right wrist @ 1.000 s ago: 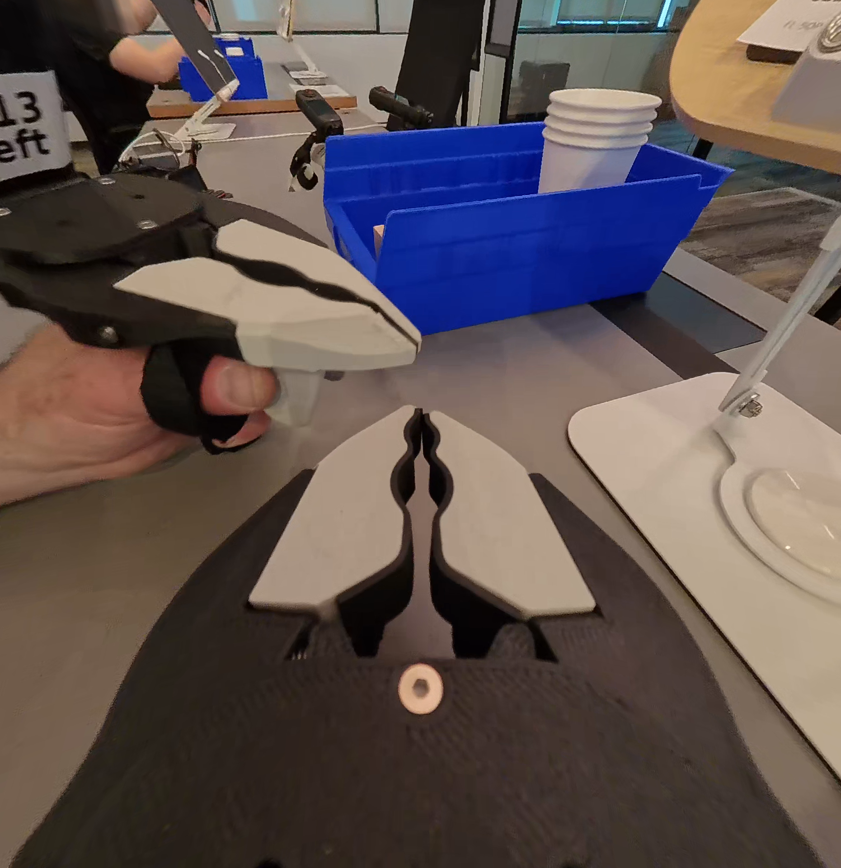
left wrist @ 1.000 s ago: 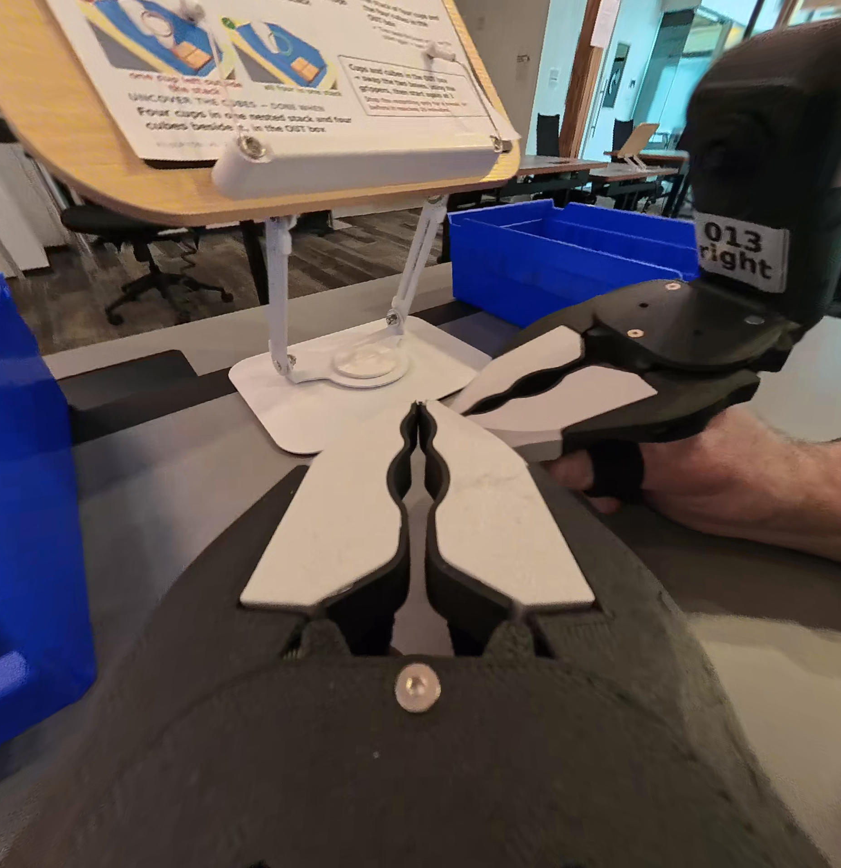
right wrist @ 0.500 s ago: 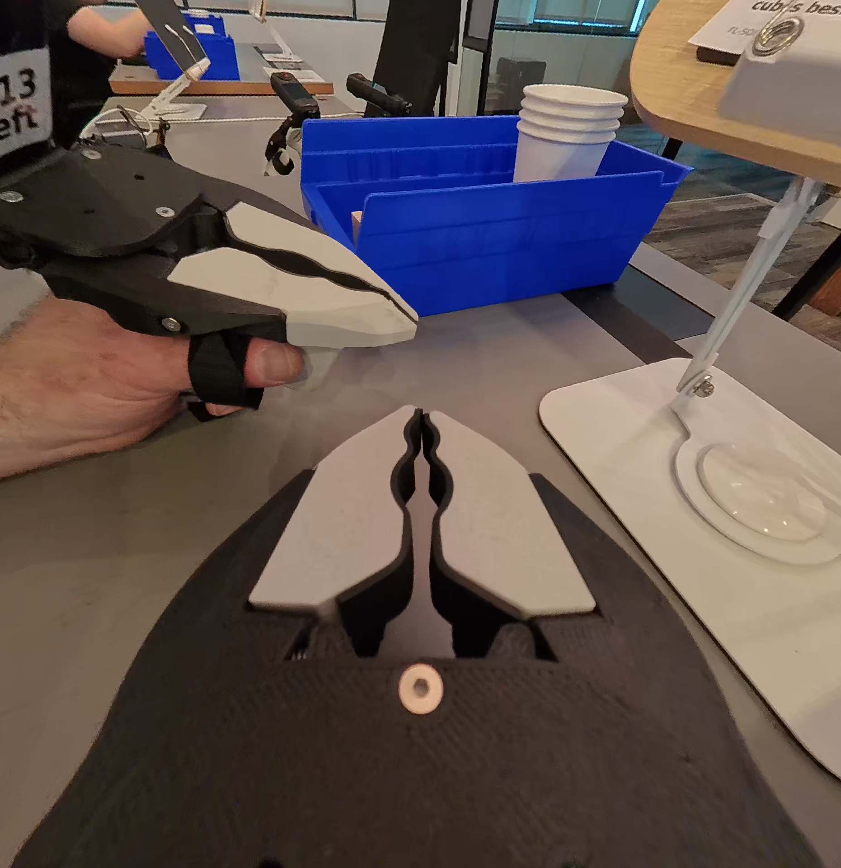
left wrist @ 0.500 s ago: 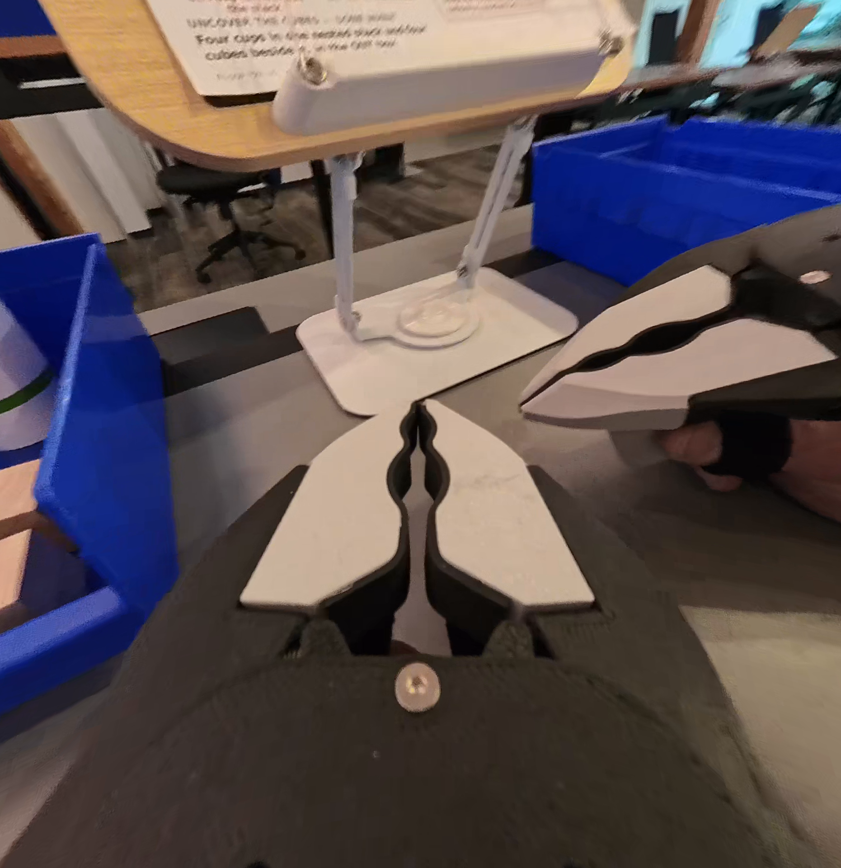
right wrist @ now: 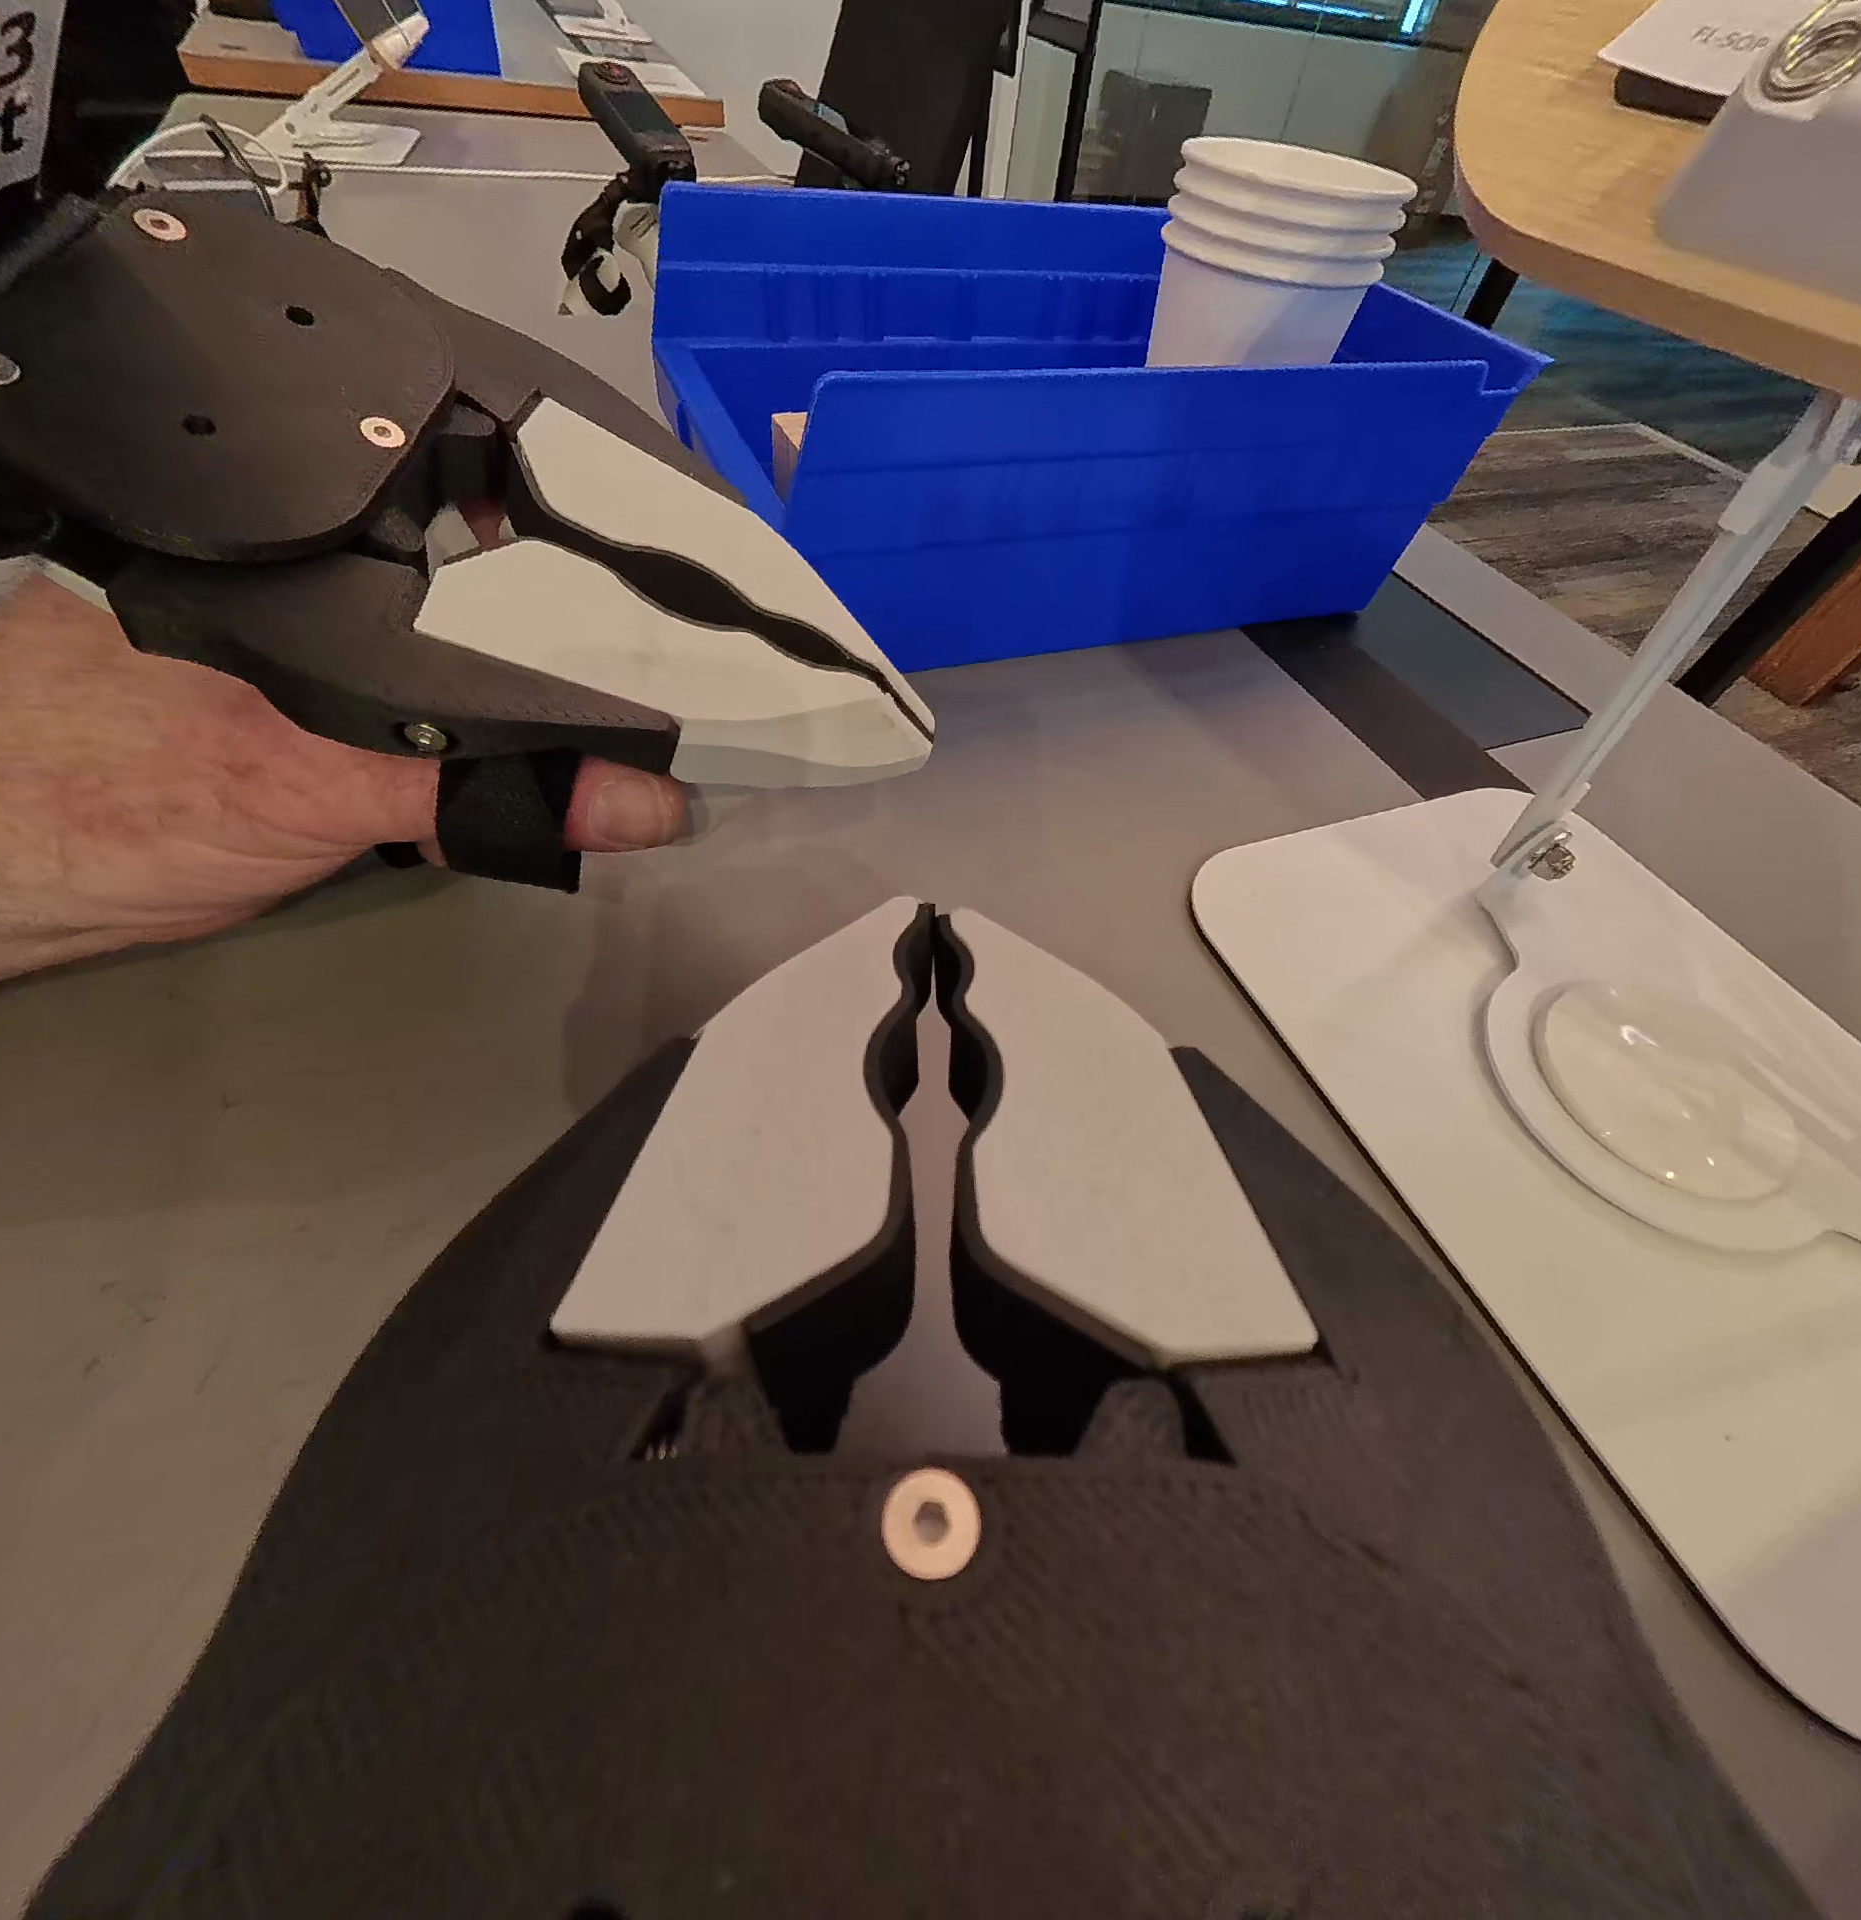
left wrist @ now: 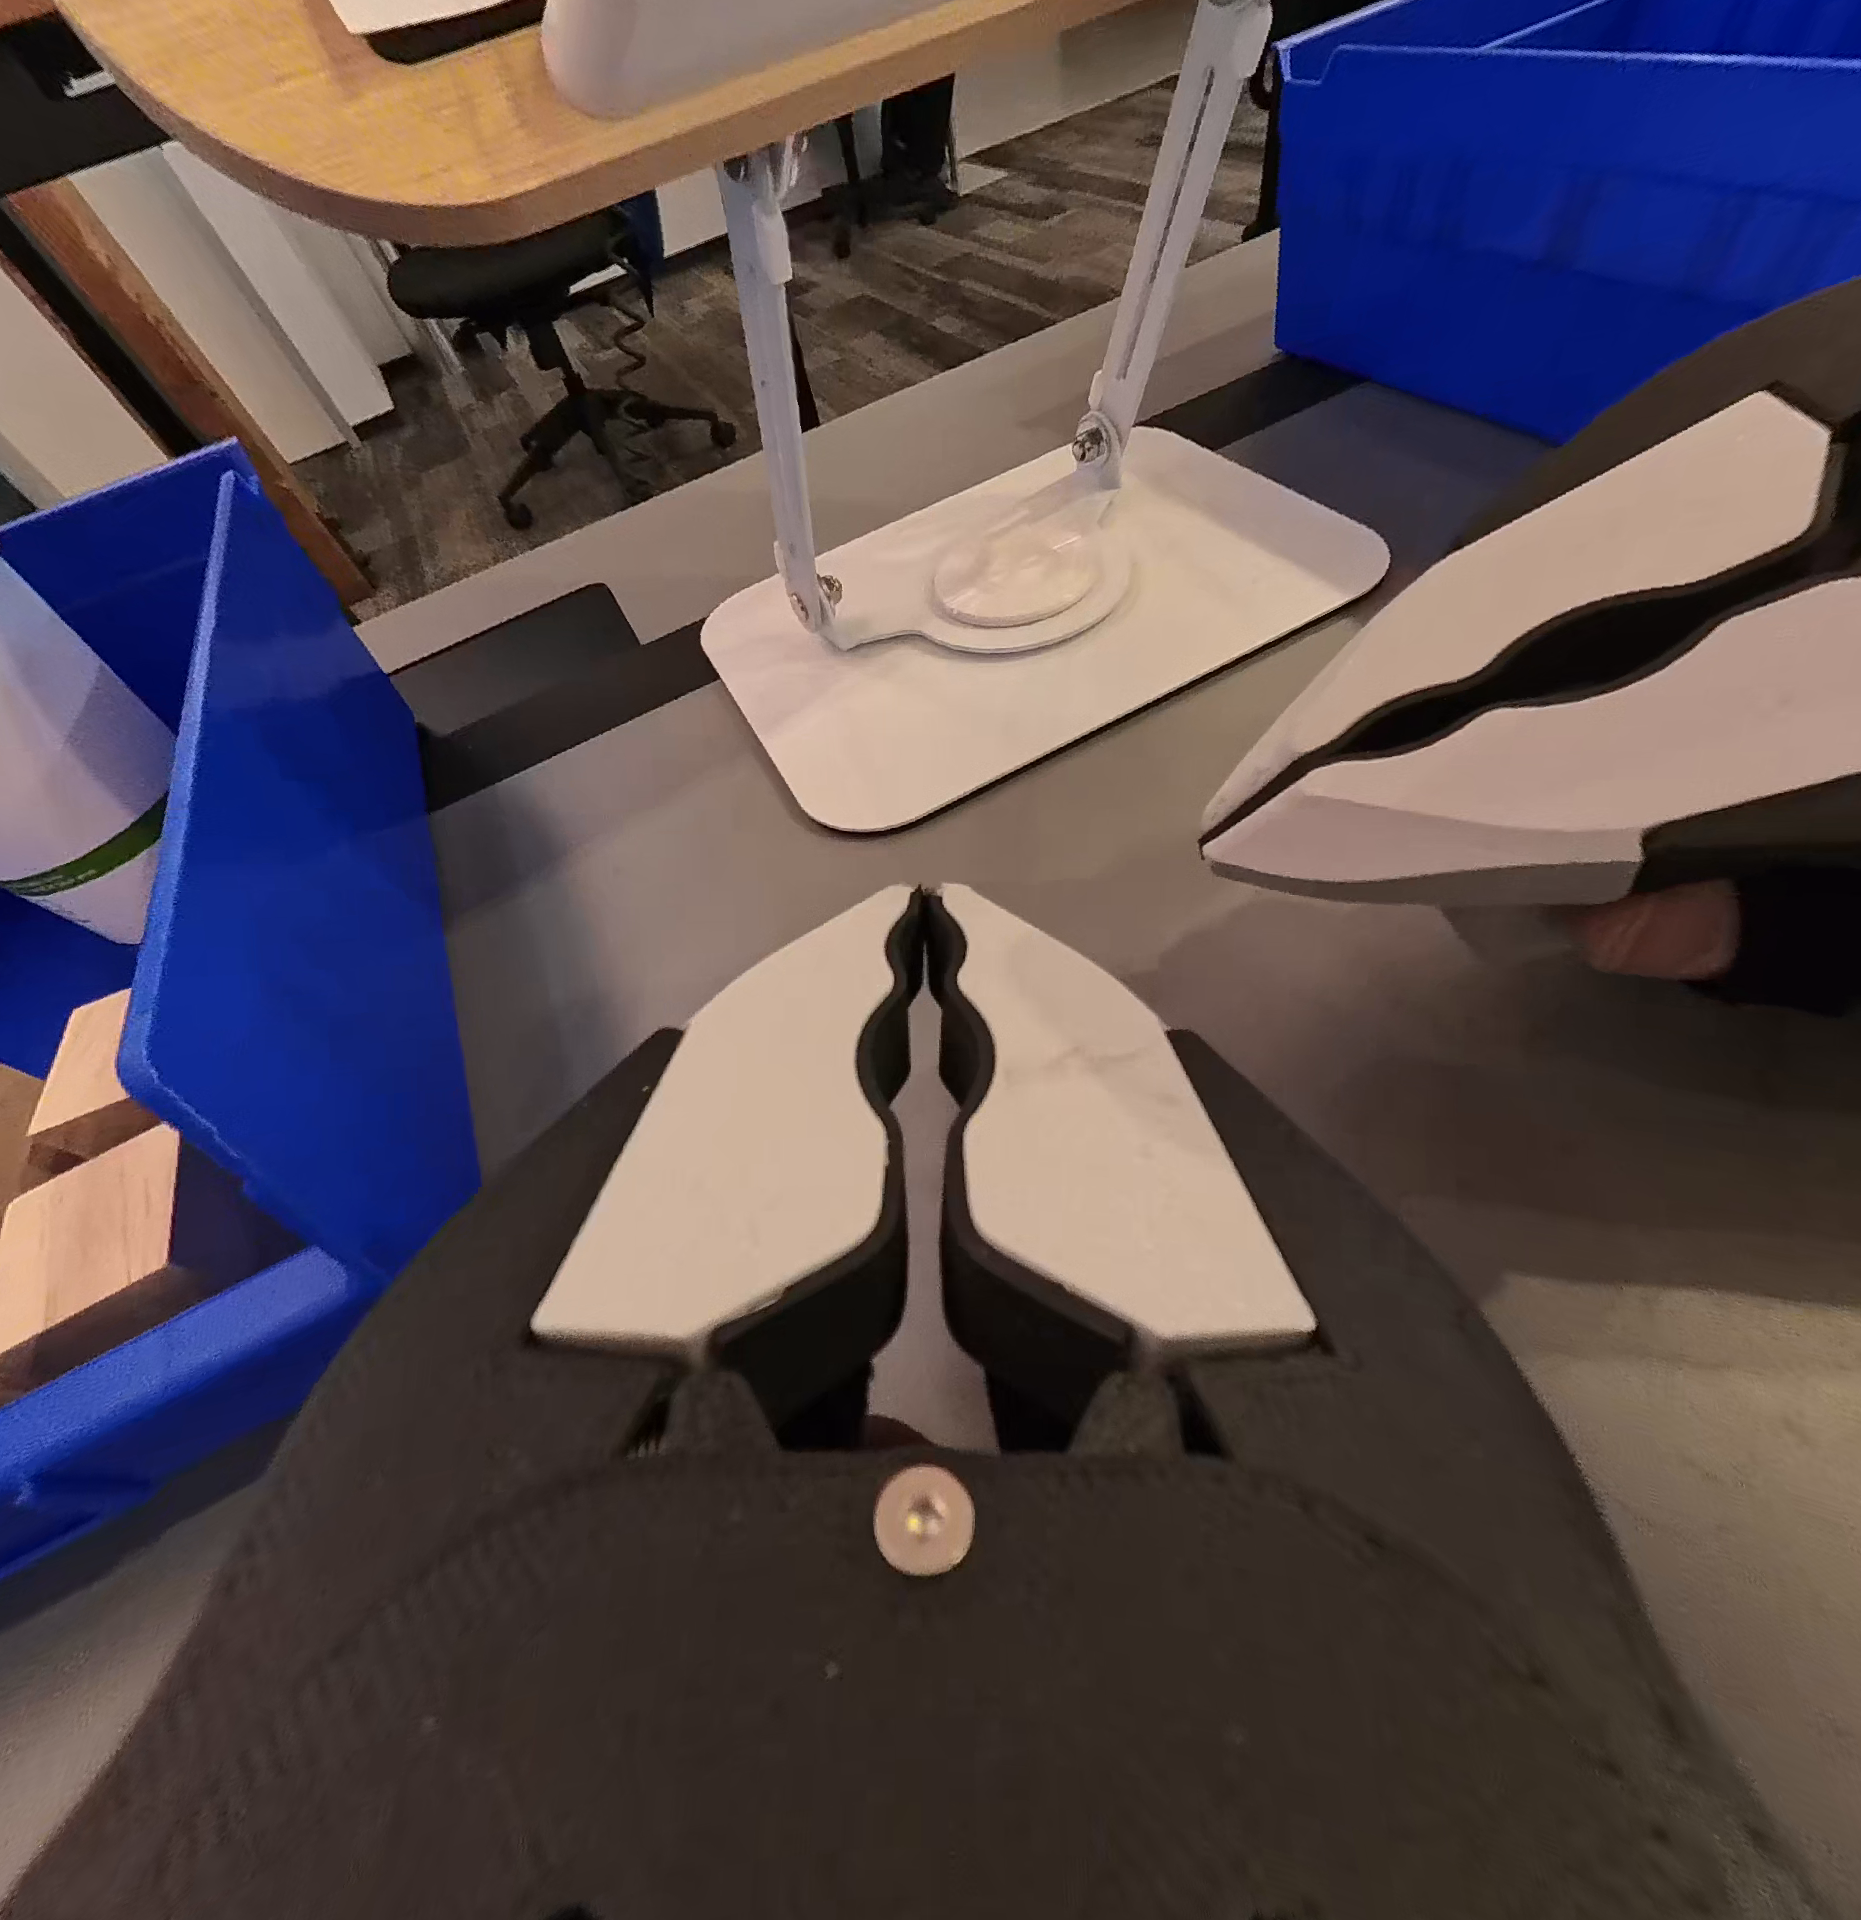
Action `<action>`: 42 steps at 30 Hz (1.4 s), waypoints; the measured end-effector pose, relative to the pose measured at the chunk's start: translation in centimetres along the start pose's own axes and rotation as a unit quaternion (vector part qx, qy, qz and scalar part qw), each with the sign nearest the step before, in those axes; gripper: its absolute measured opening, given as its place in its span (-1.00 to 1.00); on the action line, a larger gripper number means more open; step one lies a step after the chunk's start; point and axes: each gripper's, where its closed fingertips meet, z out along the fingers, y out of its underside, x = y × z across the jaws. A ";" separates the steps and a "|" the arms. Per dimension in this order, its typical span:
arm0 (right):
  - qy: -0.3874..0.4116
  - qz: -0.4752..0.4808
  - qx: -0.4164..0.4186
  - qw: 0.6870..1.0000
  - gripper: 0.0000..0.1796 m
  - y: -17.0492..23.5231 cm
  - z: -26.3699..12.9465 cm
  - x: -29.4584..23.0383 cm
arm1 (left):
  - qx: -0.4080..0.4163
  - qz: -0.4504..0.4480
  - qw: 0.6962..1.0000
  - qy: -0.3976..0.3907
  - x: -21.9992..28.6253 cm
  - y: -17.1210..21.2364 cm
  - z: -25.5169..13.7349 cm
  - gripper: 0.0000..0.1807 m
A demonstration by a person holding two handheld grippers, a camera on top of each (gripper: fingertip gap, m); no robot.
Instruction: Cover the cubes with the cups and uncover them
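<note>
Office room, grey worktop (right wrist: 282, 1143), chairs and other desks behind. We see the nested stack of white paper cups (right wrist: 1281, 272) standing upright in the far right corner of the blue plastic bin (right wrist: 1113, 520) at the worktop's far edge in the right wrist view. In the left wrist view that bin sits at the left edge, with the pale wooden cubes (left wrist: 84, 1195) piled at its near end and the cups further in.

We judge the cups light, thin-walled and easy to crush, and nested tight, so several may lift together; take the top one at the rim or upper wall with a gentle squeeze. Cubes look rigid and smooth-faced with square edges; grip across two flat opposite faces.

Left gripper (left wrist: 923, 896) has its jaws closed on nothing and hovers over the middle of the worktop. Right gripper (right wrist: 928, 912) is likewise closed and empty, just beside it, tips near but apart. Nothing has been taken out of the bin yet.

Around: white document stand base plate (left wrist: 1051, 665) toward the back edge, its tan wooden board (left wrist: 406, 114) overhanging above. A second blue bin (left wrist: 1591, 208) at the right edge. We think the bin's tall front wall blocks a side approach, so come in from above.
</note>
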 end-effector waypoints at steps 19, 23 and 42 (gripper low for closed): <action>-0.001 -0.007 -0.006 1.000 -1.00 0.1 0.1 -0.2 | -0.006 -0.007 1.000 0.003 -0.1 0.4 0.2 -1.00; 0.000 -0.009 -0.006 1.000 -1.00 0.1 0.1 -0.2 | -0.003 -0.008 1.000 0.006 0.0 0.3 0.1 -1.00; -0.003 -0.013 -0.009 1.000 -1.00 0.2 0.2 -0.3 | -0.002 -0.005 1.000 0.009 0.1 0.3 0.1 -1.00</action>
